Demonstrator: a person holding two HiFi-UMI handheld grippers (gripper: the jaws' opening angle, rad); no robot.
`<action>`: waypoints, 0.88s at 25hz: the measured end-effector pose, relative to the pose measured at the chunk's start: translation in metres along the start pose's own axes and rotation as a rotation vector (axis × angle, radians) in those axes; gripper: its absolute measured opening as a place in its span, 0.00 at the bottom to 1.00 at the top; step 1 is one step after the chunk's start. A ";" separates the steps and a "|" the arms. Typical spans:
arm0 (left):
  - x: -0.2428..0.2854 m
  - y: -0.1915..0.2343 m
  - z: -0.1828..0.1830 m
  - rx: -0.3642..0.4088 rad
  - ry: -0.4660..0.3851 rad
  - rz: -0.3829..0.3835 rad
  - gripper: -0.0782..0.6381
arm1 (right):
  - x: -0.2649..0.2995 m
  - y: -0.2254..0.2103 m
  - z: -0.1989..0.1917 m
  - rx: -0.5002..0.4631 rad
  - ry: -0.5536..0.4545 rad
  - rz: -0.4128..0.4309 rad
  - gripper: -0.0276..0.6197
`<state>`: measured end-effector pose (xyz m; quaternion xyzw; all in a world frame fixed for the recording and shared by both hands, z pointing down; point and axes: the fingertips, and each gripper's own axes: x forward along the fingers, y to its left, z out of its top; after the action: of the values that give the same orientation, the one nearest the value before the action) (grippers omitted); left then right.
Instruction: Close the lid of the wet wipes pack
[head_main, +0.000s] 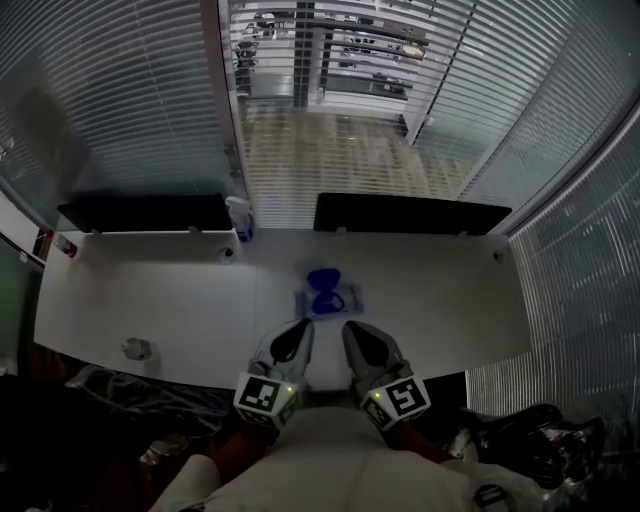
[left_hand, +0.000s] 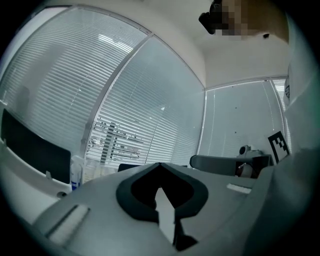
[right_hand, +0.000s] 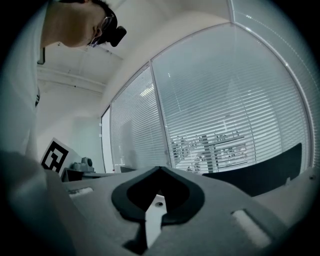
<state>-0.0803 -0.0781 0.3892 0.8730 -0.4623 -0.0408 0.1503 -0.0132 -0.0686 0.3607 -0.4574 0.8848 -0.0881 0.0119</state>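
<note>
Blue lid (head_main: 322, 277) seemingly open on pack (head_main: 340, 300), head view, on surface (head_main: 150, 290) just ahead of left gripper (head_main: 302, 327) and right gripper (head_main: 350, 329). Left gripper view: jaws clenched, empty. Right gripper view: likewise. Closing all left.

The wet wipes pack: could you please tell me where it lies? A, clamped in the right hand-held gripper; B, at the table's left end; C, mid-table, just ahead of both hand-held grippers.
C: the wet wipes pack lies on the table beyond the left hand-held gripper and right hand-held gripper.
</note>
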 end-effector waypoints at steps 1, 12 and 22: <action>0.002 0.001 -0.001 0.002 0.004 0.003 0.11 | 0.002 -0.003 0.001 0.001 0.000 0.001 0.04; 0.028 -0.022 0.001 0.045 0.003 0.026 0.11 | -0.005 -0.037 0.014 0.008 -0.035 0.028 0.05; 0.058 -0.040 -0.004 0.061 0.012 0.048 0.11 | -0.012 -0.072 0.023 -0.016 -0.057 0.041 0.05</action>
<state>-0.0148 -0.1035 0.3851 0.8660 -0.4832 -0.0178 0.1274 0.0543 -0.1037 0.3493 -0.4418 0.8939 -0.0675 0.0352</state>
